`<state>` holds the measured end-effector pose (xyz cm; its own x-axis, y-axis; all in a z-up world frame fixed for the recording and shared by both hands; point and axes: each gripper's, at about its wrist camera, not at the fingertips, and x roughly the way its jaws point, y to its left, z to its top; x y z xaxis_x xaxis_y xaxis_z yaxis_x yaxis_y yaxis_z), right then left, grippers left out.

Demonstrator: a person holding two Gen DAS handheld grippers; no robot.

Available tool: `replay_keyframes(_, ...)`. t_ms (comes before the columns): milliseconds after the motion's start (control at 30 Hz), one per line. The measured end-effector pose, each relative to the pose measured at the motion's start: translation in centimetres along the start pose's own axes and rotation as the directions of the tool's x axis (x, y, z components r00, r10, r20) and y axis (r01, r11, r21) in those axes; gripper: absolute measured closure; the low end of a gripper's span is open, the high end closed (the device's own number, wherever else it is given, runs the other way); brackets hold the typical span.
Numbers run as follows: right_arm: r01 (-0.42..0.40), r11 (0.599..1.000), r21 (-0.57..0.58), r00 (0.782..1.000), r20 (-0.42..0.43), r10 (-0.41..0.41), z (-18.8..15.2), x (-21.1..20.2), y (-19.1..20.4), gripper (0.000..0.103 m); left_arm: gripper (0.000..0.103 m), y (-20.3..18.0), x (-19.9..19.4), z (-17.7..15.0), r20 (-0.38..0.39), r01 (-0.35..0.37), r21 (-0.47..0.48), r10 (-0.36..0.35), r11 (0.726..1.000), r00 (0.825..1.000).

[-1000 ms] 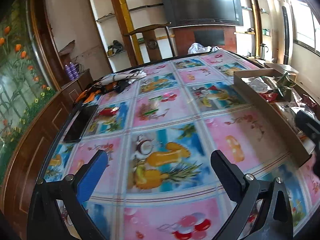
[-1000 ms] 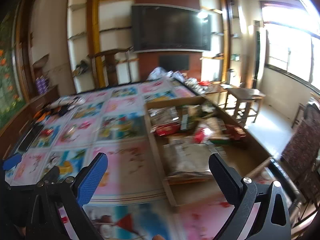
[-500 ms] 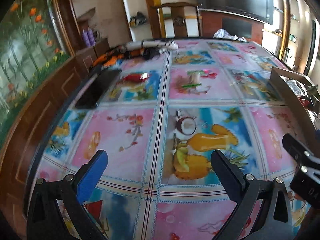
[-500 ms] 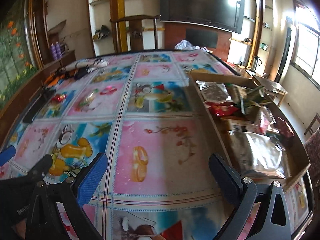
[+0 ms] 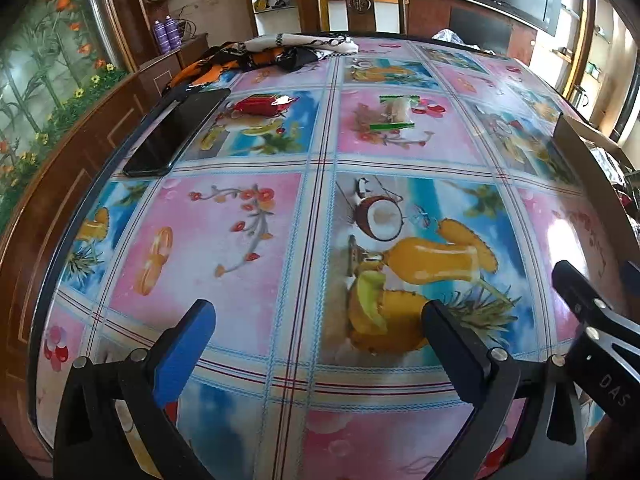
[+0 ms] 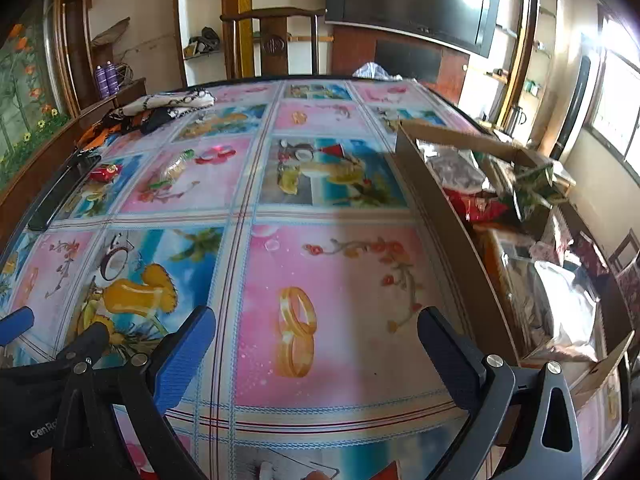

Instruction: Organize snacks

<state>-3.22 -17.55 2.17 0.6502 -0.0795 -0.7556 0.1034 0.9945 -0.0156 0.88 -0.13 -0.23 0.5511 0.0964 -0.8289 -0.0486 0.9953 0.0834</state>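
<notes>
Left gripper point(image 5: 316, 334) and right gripper point(image 6: 316, 332), jaws spread and empty, poised above fruit-print tablecloth point(image 6: 340, 272), presumably for picking loose packets; brown cardboard snack box point(image 6: 436, 204) rightward.

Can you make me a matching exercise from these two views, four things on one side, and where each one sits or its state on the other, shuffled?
Things:
1. red snack packet
2. black phone
3. cardboard box
4. left gripper

Places or states:
A. open, holding nothing
B. at the table's right side, full of snack bags
C. along the table's left edge
D. loose on the tablecloth, just right of the phone

Pairs: 1-D, 2-C, 3-B, 4-A
</notes>
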Motion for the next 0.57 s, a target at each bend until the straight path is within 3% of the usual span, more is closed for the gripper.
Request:
replay_keyframes(233, 0.023, 1.000, 0.012, 0.999, -0.033, -0.023, -0.3, 0.8, -0.5, 0.001, 0.000, 0.7, 0.5, 0.1, -0.015, 0.070, -0.040, -0.071, 0.997, 0.997)
replay_keyframes(567, -0.010, 0.999, 0.039, 0.997, -0.076, 0.013, -0.6, 1.6, -1.0, 0.001, 0.000, 0.7, 0.7, 0.0, 0.045, 0.085, -0.023, -0.084, 0.996, 0.996)
